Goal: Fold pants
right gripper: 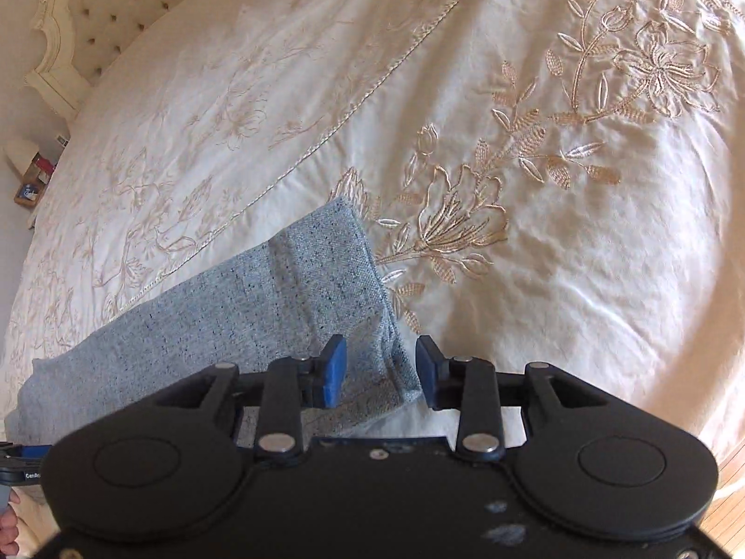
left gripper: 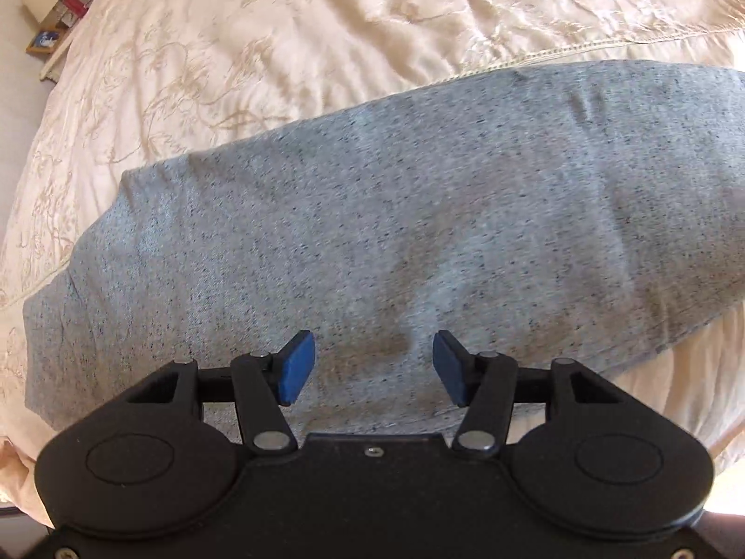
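Grey speckled pants [left gripper: 396, 214] lie flat on a cream embroidered bedspread [left gripper: 233, 46]. In the left wrist view they fill the middle, running left to right. My left gripper [left gripper: 374, 368] is open and empty, its blue pads just above the near part of the fabric. In the right wrist view the leg end of the pants [right gripper: 298, 289] with its hemmed cuff reaches toward my right gripper [right gripper: 381, 372]. That gripper is open, with the cuff's corner between its blue pads, nothing clamped.
The bedspread [right gripper: 558, 186] stretches far to the right and back. A tufted cream headboard [right gripper: 79, 14] stands at the upper left. A bedside shelf with small items [left gripper: 51, 18] sits beyond the bed's left edge. Wooden floor [right gripper: 731, 517] shows at the lower right.
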Motion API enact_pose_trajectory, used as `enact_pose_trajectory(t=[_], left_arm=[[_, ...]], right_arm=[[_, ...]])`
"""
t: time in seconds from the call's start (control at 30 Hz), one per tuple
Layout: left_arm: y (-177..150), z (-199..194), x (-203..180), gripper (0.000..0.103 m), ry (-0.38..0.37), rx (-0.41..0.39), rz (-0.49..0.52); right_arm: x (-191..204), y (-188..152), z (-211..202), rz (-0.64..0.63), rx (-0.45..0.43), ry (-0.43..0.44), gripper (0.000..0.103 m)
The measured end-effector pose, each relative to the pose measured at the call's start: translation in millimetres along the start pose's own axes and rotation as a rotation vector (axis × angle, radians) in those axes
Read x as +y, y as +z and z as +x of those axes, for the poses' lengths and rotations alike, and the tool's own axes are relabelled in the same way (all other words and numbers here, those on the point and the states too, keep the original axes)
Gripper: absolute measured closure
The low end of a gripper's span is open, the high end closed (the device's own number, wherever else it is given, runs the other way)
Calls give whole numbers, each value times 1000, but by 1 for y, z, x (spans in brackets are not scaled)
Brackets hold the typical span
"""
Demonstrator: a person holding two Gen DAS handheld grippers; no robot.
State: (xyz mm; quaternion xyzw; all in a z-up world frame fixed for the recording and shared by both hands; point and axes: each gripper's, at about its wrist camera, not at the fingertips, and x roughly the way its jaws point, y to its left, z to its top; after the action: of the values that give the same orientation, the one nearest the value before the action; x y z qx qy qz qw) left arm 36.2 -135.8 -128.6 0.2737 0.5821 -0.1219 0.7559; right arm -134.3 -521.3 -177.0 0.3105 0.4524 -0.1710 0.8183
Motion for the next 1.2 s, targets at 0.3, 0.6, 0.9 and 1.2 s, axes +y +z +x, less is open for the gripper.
enact_pose_trajectory(t=[0.3, 0.6, 0.9, 1.2], left_arm=[[12, -6, -19, 42, -21, 40, 14], [39, -5, -24, 42, -63, 31, -37], [105, 21, -36, 42, -69, -41, -61], [125, 30, -41, 42, -41, -29, -65]], right_arm=[[-24, 36, 58, -49, 124, 204, 67], [-35, 33, 66, -59, 204, 349, 91], [-23, 26, 26, 1, 120, 359, 92], [-1, 35, 12, -26, 99, 371, 92]])
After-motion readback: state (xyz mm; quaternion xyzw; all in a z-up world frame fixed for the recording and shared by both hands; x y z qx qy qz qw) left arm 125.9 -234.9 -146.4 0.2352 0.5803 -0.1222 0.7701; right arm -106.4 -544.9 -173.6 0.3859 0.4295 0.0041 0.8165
